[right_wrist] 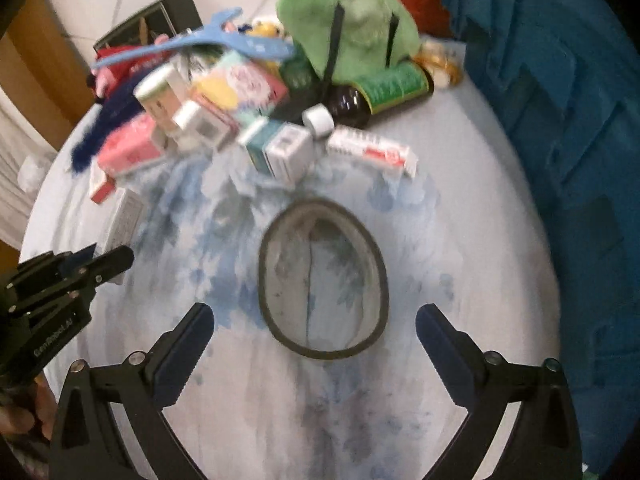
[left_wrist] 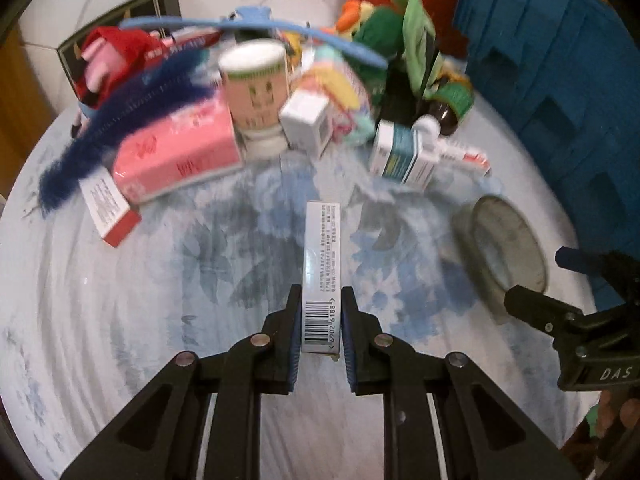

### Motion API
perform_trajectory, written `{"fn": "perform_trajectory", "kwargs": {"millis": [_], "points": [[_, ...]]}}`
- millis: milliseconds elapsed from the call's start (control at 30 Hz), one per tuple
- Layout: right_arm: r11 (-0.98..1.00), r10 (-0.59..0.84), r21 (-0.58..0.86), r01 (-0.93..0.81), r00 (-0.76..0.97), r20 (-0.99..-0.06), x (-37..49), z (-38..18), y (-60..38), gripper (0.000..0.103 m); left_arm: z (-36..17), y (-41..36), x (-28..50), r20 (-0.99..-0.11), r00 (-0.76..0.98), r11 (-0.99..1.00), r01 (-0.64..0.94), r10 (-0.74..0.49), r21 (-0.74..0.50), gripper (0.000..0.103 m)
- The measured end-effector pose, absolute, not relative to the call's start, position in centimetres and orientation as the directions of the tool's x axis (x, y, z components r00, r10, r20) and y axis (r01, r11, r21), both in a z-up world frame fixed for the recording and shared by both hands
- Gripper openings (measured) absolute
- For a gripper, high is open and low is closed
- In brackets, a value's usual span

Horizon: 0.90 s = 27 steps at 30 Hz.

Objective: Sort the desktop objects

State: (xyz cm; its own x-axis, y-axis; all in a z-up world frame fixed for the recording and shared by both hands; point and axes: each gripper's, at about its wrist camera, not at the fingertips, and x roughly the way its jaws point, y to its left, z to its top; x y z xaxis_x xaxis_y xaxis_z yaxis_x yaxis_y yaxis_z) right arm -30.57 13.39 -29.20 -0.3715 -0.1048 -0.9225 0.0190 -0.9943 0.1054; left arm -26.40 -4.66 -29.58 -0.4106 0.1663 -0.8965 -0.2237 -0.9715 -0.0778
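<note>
My left gripper (left_wrist: 321, 322) is shut on a long white box with a barcode (left_wrist: 321, 276), held above the blue-patterned tablecloth (left_wrist: 160, 280). In the right wrist view my right gripper (right_wrist: 315, 326) stands wide open over a clear oval lid with a dark rim (right_wrist: 323, 278), which lies flat on the cloth; the pads do not touch it. The same lid (left_wrist: 505, 236) shows at the right of the left wrist view, with the right gripper (left_wrist: 548, 284) just beside it. The left gripper (right_wrist: 100, 258) and its white box (right_wrist: 124, 220) appear at the left edge of the right wrist view.
A heap of objects fills the table's far side: pink tissue pack (left_wrist: 176, 152), paper cup (left_wrist: 256, 84), small white boxes (left_wrist: 306, 122), teal-and-white box (right_wrist: 276, 152), toothpaste tube (right_wrist: 374, 152), brown bottle (right_wrist: 380, 96), green plush (right_wrist: 352, 24), blue hanger (left_wrist: 256, 28). A blue crate (left_wrist: 560, 80) stands right.
</note>
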Motion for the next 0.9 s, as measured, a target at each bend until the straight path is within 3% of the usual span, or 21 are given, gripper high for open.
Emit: {"fn": "perform_trajectory", "kwargs": {"millis": [133,400,567,733,833,867,900], "points": [[-0.993,-0.111,0.120,-0.005,-0.338,-0.935,-31.4,-31.8,14.1,0.103,-32.7,-4.5,-27.5,-0.933,-0.323,-0.972,-0.216,0.161,-0.093,0.018],[-0.999,-0.010,0.024,-0.033,-0.371,-0.929,-31.7,-34.4,13.8,0.103,-33.6,-3.8,-26.8,-0.900,-0.404,-0.967,-0.244,0.164,-0.066,0.023],[-0.997,0.047,-0.015,-0.079,-0.425,-0.904,-30.7,-34.6,13.0,0.103,-34.1,-2.8,-26.2,-0.895,-0.408,-0.957,-0.284,0.180,-0.064,0.046],[-0.998,0.020,0.008,-0.066,-0.410,-0.912,-30.4,-34.3,13.2,0.102,-34.4,-2.3,-25.9,-0.898,-0.409,-0.959,-0.281,0.161,-0.044,0.048],[-0.994,-0.051,0.088,-0.068,-0.421,-0.906,-29.7,-33.6,13.4,0.100,-34.5,-2.2,-25.8,-0.900,-0.408,-0.959,-0.283,0.153,-0.035,0.050],[-0.994,-0.052,0.089,-0.065,-0.434,-0.899,-29.6,-33.3,13.3,0.094,-34.5,-2.0,-26.0,-0.901,-0.406,-0.959,-0.281,0.152,-0.035,0.052],[-0.995,-0.050,0.082,-0.051,-0.452,-0.891,-29.4,-33.0,13.0,0.080,-34.5,-2.0,-26.1,-0.902,-0.406,-0.959,-0.281,0.150,-0.033,0.052]]}}
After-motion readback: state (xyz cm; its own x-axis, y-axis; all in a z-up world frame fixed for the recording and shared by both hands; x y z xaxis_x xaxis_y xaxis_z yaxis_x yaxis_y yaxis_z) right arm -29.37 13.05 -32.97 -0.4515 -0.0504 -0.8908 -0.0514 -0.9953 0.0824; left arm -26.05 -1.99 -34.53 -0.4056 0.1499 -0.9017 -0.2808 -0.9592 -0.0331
